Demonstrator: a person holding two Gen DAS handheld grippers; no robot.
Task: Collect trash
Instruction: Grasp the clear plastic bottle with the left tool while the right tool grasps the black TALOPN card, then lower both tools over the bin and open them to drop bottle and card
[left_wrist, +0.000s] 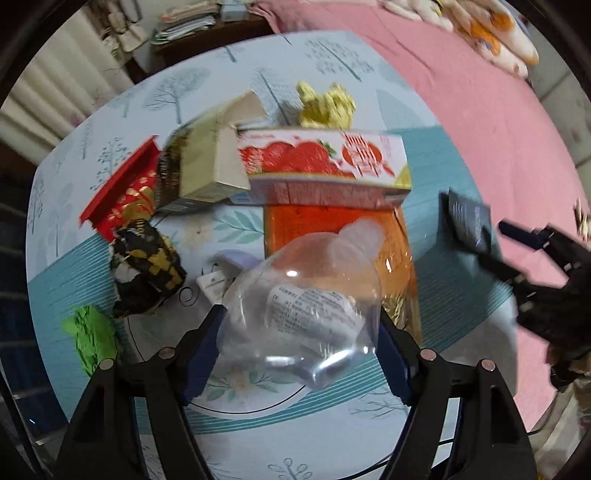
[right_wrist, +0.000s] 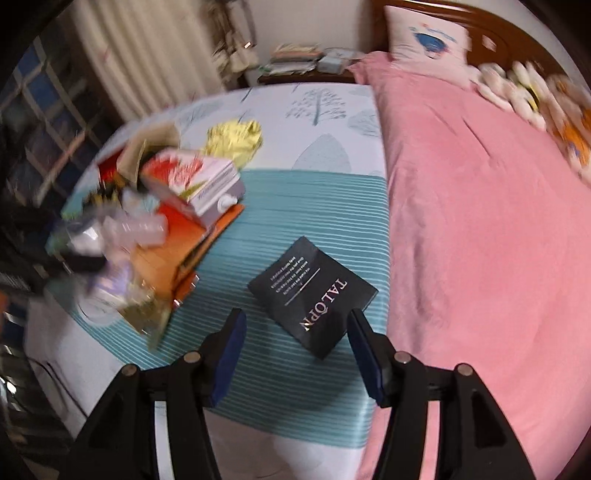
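Left gripper (left_wrist: 299, 332) is clamped on one clear plastic bottle (left_wrist: 303, 295), held above the trash pile (left_wrist: 258, 177) so I'd guess it gets dropped there. Right gripper (right_wrist: 293, 347) hangs wide and empty over the one black packet (right_wrist: 312, 291), lying alone on the striped cloth (right_wrist: 314, 206) beside the pink blanket (right_wrist: 480, 221). I count two cartons in the pile.

Left hand-held gripper (left_wrist: 299, 332) is clamped on something clear; right hand-held gripper (right_wrist: 295, 347) gapes wide.

packet (right_wrist: 313, 295): black, pale lettering | blanket (right_wrist: 480, 221): pink | wrapper (left_wrist: 327, 105): gold
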